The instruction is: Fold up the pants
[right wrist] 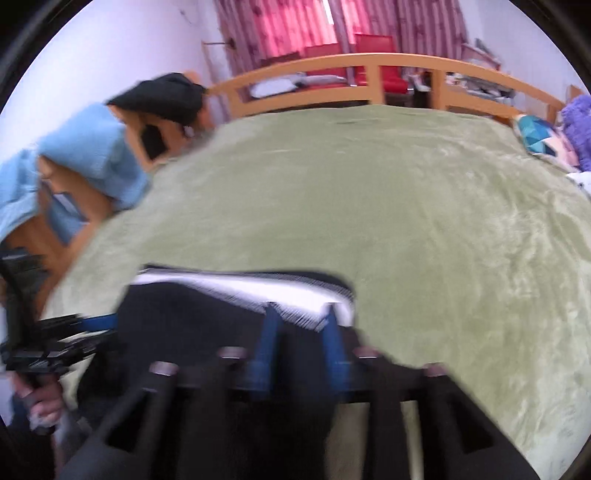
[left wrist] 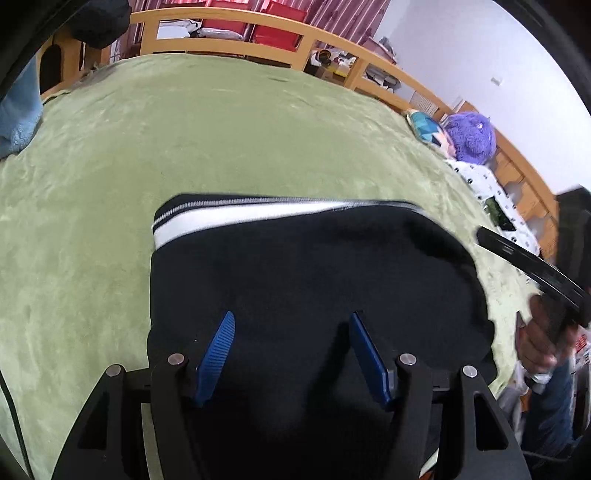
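- Left claw [left wrist: 291, 325]: released, its blue pads [left wrist: 216, 356] spread wide, poised above the dark cloth with nothing between them.
- Right claw [right wrist: 300, 314]: blue fingers [right wrist: 267, 343] set fairly close with a gap between; view blurred, so whether they pinch the cloth cannot be told.
- Pants [left wrist: 306, 273]: black, lying in a compact folded bundle on the bed directly under and ahead of both claws; white striped band [left wrist: 258, 218] along the far edge, at the right claw's fingertips.
- Green blanket [left wrist: 221, 140]: covers the bed, all around the pants.
- Wooden bed rail [left wrist: 236, 26]: beyond the blanket, far ahead of the claws.
- Purple plush toy [left wrist: 471, 138]: far right of the left claw, beside a patterned cushion [left wrist: 424, 127].
- Blue towel [right wrist: 92, 158]: far left of the right claw, draped at the bed's edge.
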A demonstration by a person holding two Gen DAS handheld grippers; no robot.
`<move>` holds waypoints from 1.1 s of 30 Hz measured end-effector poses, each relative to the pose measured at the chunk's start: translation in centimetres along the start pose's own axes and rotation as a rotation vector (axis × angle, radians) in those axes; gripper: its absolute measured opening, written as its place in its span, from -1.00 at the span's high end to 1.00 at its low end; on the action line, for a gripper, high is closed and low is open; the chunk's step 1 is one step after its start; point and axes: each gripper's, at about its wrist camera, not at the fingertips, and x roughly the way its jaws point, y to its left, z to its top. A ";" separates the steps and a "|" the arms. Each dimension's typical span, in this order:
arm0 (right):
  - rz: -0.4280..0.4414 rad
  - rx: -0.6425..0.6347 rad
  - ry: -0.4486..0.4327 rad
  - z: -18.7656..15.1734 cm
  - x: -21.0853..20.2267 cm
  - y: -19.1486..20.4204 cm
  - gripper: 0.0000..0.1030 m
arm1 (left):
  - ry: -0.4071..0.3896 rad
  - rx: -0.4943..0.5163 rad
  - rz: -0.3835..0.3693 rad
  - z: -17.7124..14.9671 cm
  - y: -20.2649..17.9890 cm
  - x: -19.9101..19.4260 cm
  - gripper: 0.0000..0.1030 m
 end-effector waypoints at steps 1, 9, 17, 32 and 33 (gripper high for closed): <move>0.018 -0.007 -0.003 -0.7 -0.4 0.4 0.18 | 0.007 0.005 0.011 -0.2 0.0 0.4 -0.21; -0.016 0.029 0.061 -0.9 4.3 -1.7 0.53 | 0.066 0.087 0.097 -1.6 -0.9 2.2 -0.20; 0.025 0.106 0.116 0.2 6.5 -4.0 0.29 | 0.050 0.057 0.095 -1.8 -1.1 1.2 -0.20; -0.090 0.098 0.095 -9.6 0.0 -0.6 0.33 | 0.072 0.141 -0.001 -6.7 -3.2 -2.1 -0.18; -0.098 0.109 0.101 -9.5 -0.3 -0.7 0.33 | 0.077 0.139 -0.014 -6.7 -3.3 -2.6 -0.18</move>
